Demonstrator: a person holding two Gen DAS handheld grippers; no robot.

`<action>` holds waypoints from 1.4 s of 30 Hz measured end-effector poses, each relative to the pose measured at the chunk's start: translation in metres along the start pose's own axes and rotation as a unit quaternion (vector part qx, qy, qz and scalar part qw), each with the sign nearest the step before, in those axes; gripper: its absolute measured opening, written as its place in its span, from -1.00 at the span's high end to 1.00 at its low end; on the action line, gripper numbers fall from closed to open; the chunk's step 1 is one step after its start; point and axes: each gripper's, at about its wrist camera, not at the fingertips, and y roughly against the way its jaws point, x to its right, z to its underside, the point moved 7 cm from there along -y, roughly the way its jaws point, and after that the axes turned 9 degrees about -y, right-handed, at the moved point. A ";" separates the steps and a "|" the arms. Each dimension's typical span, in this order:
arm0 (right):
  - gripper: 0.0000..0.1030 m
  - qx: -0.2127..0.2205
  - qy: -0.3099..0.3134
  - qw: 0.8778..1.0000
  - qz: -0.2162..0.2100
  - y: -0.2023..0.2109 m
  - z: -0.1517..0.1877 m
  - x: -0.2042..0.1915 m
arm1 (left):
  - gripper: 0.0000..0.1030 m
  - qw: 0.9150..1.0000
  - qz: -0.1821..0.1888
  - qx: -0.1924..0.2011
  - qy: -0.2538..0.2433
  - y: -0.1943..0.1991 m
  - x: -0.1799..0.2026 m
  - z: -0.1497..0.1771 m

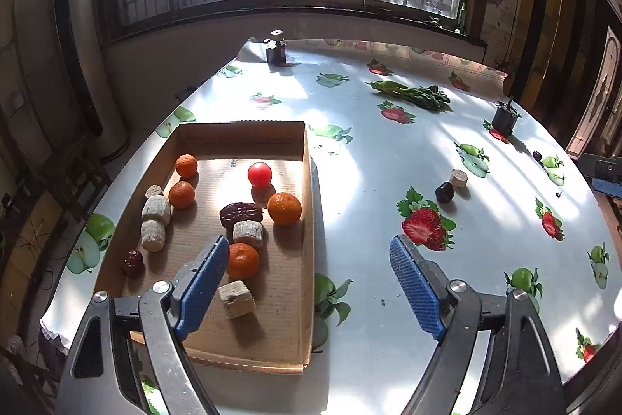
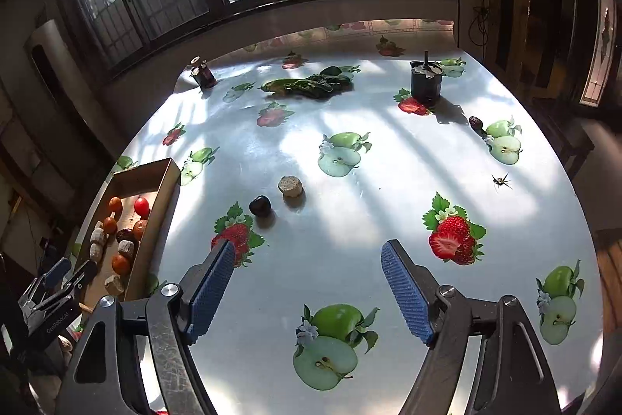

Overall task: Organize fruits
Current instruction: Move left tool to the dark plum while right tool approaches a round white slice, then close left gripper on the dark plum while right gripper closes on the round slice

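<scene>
The left tool (image 1: 309, 282) hangs released, its jaws spread wide and gripping nothing, one blue pad over the near end of the cardboard tray (image 1: 309, 220). The right tool (image 2: 307, 286) is likewise released, with only bare counter (image 2: 350, 212) between its pads. The tray lies at the counter's left edge and holds four oranges (image 1: 284, 208), a red tomato (image 1: 259, 174), two dark dates (image 1: 241, 213) and several pale chunks (image 1: 236, 299). Farther out on the counter, a dark plum (image 2: 260, 205) lies just beside another pale chunk (image 2: 290, 186). Beyond them lie leafy greens (image 2: 311, 84), with a black cup (image 2: 426, 82) to their right.
</scene>
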 end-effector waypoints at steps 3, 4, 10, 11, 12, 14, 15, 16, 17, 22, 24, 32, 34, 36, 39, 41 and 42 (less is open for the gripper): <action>-0.69 -0.020 -0.005 0.999 -0.031 -0.021 -0.024 -0.006 | -0.63 0.999 0.030 -0.010 -0.014 -0.011 0.021 -0.012; -0.69 -0.030 0.004 0.999 -0.031 -0.035 -0.028 -0.010 | -0.63 0.999 0.033 -0.010 -0.019 -0.014 0.026 -0.015; 0.07 -0.110 -0.022 0.993 -0.026 -0.142 -0.024 -0.019 | -0.63 0.998 0.046 -0.031 -0.030 -0.033 0.047 -0.018; 0.09 -0.112 -0.028 0.993 -0.022 -0.156 -0.022 -0.020 | -0.63 0.998 0.047 -0.036 -0.031 -0.037 0.048 -0.018; 0.09 -0.112 -0.030 0.993 -0.020 -0.168 -0.021 -0.021 | -0.63 0.998 0.044 -0.040 -0.034 -0.040 0.048 -0.018; 0.09 -0.114 -0.025 0.993 -0.010 -0.185 -0.020 -0.025 | -0.63 0.998 0.033 -0.046 -0.043 -0.047 0.047 -0.019; 0.09 -0.112 -0.025 0.993 -0.002 -0.191 -0.020 -0.025 | -0.63 0.997 0.028 -0.048 -0.047 -0.051 0.047 -0.019; 0.09 -0.110 -0.023 0.994 0.002 -0.195 -0.020 -0.026 | -0.63 0.997 0.026 -0.051 -0.052 -0.054 0.048 -0.020; 0.09 -0.110 -0.015 0.994 0.005 -0.200 -0.020 -0.027 | -0.63 0.997 0.027 -0.053 -0.056 -0.058 0.049 -0.021; 0.38 -0.102 -0.003 0.995 0.024 -0.201 -0.020 -0.019 | -0.63 0.995 0.052 -0.061 -0.065 -0.078 0.067 -0.032; 0.38 -0.097 -0.004 0.995 0.035 -0.197 -0.020 -0.009 | -0.63 0.993 0.062 -0.067 -0.069 -0.092 0.077 -0.038; 0.38 -0.099 0.012 0.993 0.069 -0.160 -0.003 0.038 | -0.55 0.988 0.085 -0.086 -0.093 -0.153 0.123 -0.051; 0.37 -0.100 0.012 0.993 0.067 -0.152 0.003 0.046 | -0.34 0.988 0.086 -0.088 -0.098 -0.164 0.132 -0.052; 0.37 -0.097 0.012 0.993 0.064 -0.147 0.007 0.051 | -0.31 0.987 0.094 -0.090 -0.099 -0.172 0.140 -0.052; 0.37 -0.096 0.010 0.994 0.058 -0.144 0.010 0.055 | -0.19 0.985 0.103 -0.094 -0.100 -0.175 0.150 -0.048; 0.37 -0.089 0.010 0.994 0.060 -0.144 0.011 0.055 | 0.28 0.981 0.130 -0.093 -0.107 -0.170 0.161 -0.045; 0.37 -0.086 0.015 0.994 0.061 -0.144 0.011 0.054 | 0.54 0.980 0.133 -0.093 -0.113 -0.167 0.165 -0.045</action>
